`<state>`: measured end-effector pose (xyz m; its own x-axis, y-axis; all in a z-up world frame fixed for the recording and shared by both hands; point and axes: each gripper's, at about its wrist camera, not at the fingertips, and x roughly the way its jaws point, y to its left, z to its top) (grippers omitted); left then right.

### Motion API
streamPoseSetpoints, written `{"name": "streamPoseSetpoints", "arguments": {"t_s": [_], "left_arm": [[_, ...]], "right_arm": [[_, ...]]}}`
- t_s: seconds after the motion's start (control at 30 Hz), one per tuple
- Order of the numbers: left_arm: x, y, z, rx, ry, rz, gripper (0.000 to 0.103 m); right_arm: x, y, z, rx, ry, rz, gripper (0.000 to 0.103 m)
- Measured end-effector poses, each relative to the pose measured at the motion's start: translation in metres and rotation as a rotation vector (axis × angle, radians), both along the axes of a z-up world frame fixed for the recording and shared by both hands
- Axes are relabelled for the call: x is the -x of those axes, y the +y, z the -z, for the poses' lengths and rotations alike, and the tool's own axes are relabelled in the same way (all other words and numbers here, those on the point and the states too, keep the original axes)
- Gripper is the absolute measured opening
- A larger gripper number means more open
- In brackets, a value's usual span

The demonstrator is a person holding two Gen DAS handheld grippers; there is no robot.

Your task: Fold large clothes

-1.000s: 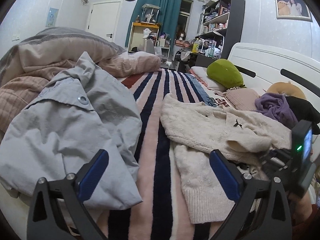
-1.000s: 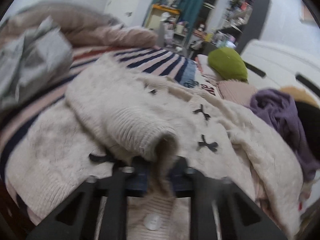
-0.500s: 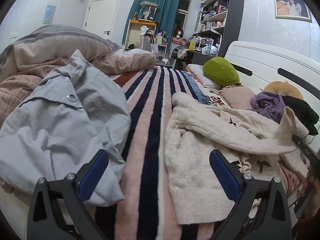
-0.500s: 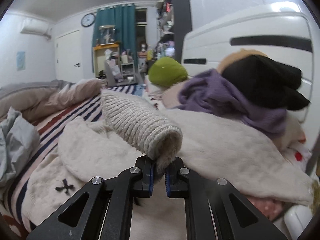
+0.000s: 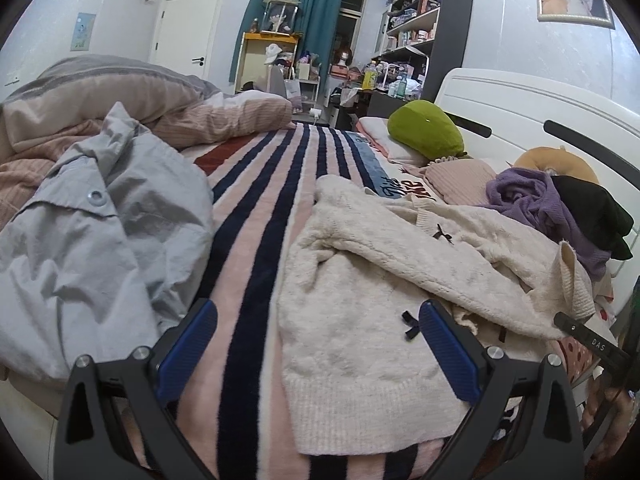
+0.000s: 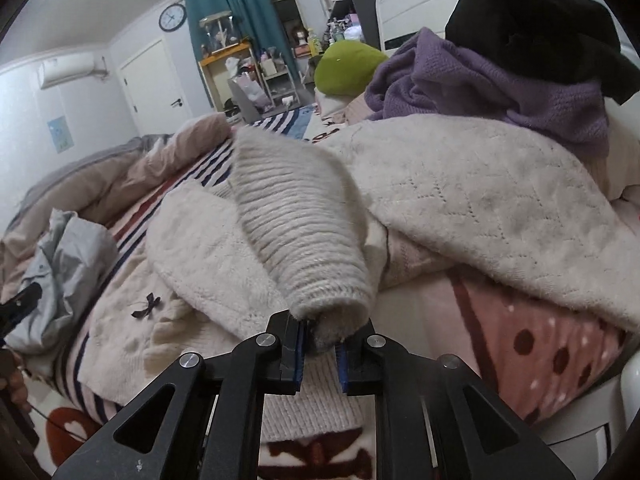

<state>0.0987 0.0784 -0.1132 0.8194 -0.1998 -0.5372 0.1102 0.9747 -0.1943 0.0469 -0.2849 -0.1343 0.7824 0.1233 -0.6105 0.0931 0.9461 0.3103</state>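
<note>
A cream knit cardigan [image 5: 360, 312] with small black bows lies rumpled on the striped bed cover [image 5: 256, 248]. It also shows in the right wrist view [image 6: 472, 184]. My left gripper [image 5: 316, 344] is open and empty, low over the cardigan's hem at the bed's near edge. My right gripper [image 6: 320, 350] is shut on the ribbed cuff [image 6: 316, 264] of one sleeve, held up at the bed's right side; the jaws stand slightly parted around the thick cuff. The right gripper's tip [image 5: 588, 344] shows at the right edge of the left wrist view.
A grey jacket [image 5: 92, 240] lies crumpled at the left. A pink duvet [image 5: 120, 108] is heaped at the back left. A purple sweater [image 5: 532, 208], a black garment [image 5: 588, 216] and a green cushion [image 5: 424, 132] sit by the white headboard [image 5: 540, 112].
My right gripper pulled the sleeve cuff out to the right, off the cardigan's body, and has tilted. Its jaws look a little wider on the cuff. My left gripper stayed open and shifted slightly.
</note>
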Motion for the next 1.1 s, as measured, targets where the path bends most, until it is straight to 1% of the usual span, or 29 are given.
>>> {"name": "streamPoseSetpoints", "arguments": {"t_s": [0.07,0.17,0.27,0.33,0.37,0.4,0.43,0.47,0.57,0.67,0.8,0.9,0.97,1.03,1.1], "left_arm": [[-0.002,-0.004,0.000,0.002,0.002,0.005,0.100],[-0.003,-0.005,0.002,0.002,0.005,0.008,0.100],[-0.008,0.000,0.011,-0.011,0.014,0.009,0.101],[-0.015,0.005,0.023,-0.014,0.042,-0.001,0.101],[-0.020,0.009,0.030,-0.008,0.066,-0.003,0.101],[-0.025,0.012,0.038,0.000,0.093,-0.002,0.101],[-0.027,0.014,0.043,0.006,0.108,0.002,0.099],[-0.029,0.015,0.049,0.010,0.117,0.012,0.094],[-0.031,0.012,0.053,-0.008,0.122,0.011,0.092],[-0.027,0.006,0.045,0.003,0.096,0.040,0.092],[-0.021,-0.004,0.028,0.004,0.054,0.065,0.092],[-0.015,-0.012,0.018,0.001,0.036,0.082,0.093],[-0.013,-0.016,0.013,-0.008,0.034,0.085,0.093],[-0.012,-0.021,0.009,-0.011,0.034,0.087,0.093],[-0.010,-0.027,0.005,-0.012,0.033,0.095,0.094]], "right_arm": [[-0.004,0.004,-0.006,-0.002,-0.016,-0.020,0.009],[-0.009,0.010,-0.009,0.014,-0.013,-0.018,0.009],[-0.005,0.001,-0.005,-0.032,0.001,0.000,0.011],[0.002,-0.005,0.000,-0.062,0.019,0.010,0.013],[0.007,-0.007,0.003,-0.065,0.027,0.014,0.025],[0.015,-0.009,0.005,-0.061,0.037,0.028,0.043],[0.023,-0.013,0.006,-0.051,0.041,0.044,0.051],[0.029,-0.015,0.006,-0.041,0.044,0.059,0.056],[0.049,-0.030,0.005,-0.029,0.060,0.101,0.056],[0.067,-0.049,0.000,-0.019,0.056,0.154,0.057],[0.081,-0.079,-0.001,-0.016,0.047,0.234,0.060],[0.088,-0.109,0.006,-0.058,0.037,0.312,0.061],[0.092,-0.128,0.016,-0.097,0.053,0.359,0.062],[0.092,-0.141,0.030,-0.165,0.064,0.361,0.063],[0.088,-0.151,0.043,-0.222,0.051,0.337,0.063]]}}
